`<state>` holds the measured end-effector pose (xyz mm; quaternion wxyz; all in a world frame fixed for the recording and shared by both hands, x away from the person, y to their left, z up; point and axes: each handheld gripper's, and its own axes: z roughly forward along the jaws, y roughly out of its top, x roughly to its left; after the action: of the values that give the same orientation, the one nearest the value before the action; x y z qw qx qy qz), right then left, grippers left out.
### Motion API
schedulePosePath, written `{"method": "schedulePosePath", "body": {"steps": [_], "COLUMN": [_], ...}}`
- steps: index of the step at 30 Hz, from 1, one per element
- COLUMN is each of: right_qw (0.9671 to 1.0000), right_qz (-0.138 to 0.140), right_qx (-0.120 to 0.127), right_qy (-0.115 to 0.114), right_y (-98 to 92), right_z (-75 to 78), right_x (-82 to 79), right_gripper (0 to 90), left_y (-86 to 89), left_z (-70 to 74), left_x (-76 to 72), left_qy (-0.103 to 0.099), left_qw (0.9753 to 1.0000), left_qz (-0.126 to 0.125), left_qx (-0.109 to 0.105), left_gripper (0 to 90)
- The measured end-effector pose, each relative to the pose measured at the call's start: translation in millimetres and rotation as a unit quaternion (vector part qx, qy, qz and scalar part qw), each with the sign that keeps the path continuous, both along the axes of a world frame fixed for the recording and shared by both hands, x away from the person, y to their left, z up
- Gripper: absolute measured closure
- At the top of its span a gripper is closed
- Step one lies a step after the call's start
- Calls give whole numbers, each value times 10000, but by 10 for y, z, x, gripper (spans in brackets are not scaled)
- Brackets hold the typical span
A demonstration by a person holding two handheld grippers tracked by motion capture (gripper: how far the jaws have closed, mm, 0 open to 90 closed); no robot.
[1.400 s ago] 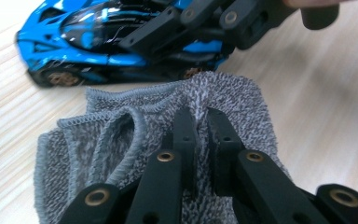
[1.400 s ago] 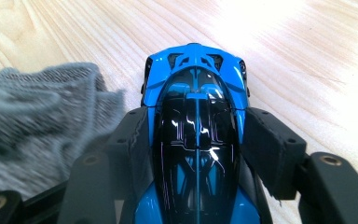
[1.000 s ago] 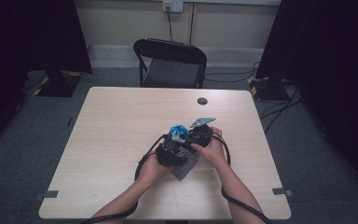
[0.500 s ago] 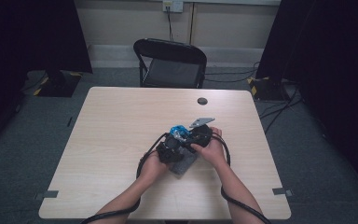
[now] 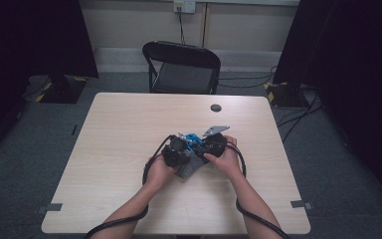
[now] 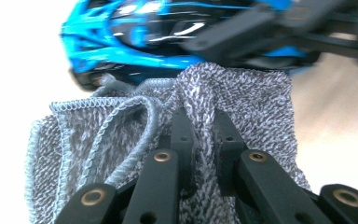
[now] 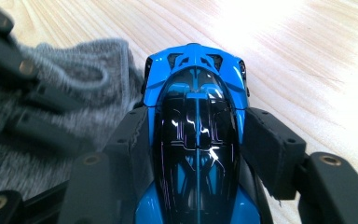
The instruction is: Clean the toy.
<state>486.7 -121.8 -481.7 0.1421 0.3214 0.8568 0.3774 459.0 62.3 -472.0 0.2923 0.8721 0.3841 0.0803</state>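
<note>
Left gripper view: left hand-held gripper (image 6: 200,126) pinches the grey pouch (image 6: 242,102); right hand-held gripper (image 7: 196,140) clamps the blue car (image 7: 196,126), seemingly outside.

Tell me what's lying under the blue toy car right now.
The grey knitted cloth reaches under one side of the blue toy car, with bare wooden table on the other. The right gripper and the car's body hide what lies directly beneath.

A light wooden worktop (image 5: 129,149) stands on a grey carpet floor (image 5: 30,164). A black folding chair (image 5: 181,67) waits behind it, by a pale wall (image 5: 129,22). Dark curtains (image 5: 30,35) hang on both sides
</note>
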Motion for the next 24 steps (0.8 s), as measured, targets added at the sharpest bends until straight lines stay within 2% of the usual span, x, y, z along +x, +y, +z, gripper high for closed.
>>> {"method": "schedulePosePath", "body": {"steps": [3,6,24], "right_qw": [10000,10000,10000], "right_qz": [5,10,28], "right_qx": [-1,5,-1], "right_qy": [-3,-2,0], "right_y": [-1,-2,-4], "right_z": [0,-1,0], "right_x": [1,2,5], "right_gripper": [422,422,423], "left_y": [97,156,261], "left_z": [-5,-5,20], "left_x": [63,114,250], "left_qy": [40,56,27], "left_qw": [9996,9992,9986], "left_qz": [259,380,524], "left_qx": [-87,-129,-12], "left_gripper": [821,821,820]}}
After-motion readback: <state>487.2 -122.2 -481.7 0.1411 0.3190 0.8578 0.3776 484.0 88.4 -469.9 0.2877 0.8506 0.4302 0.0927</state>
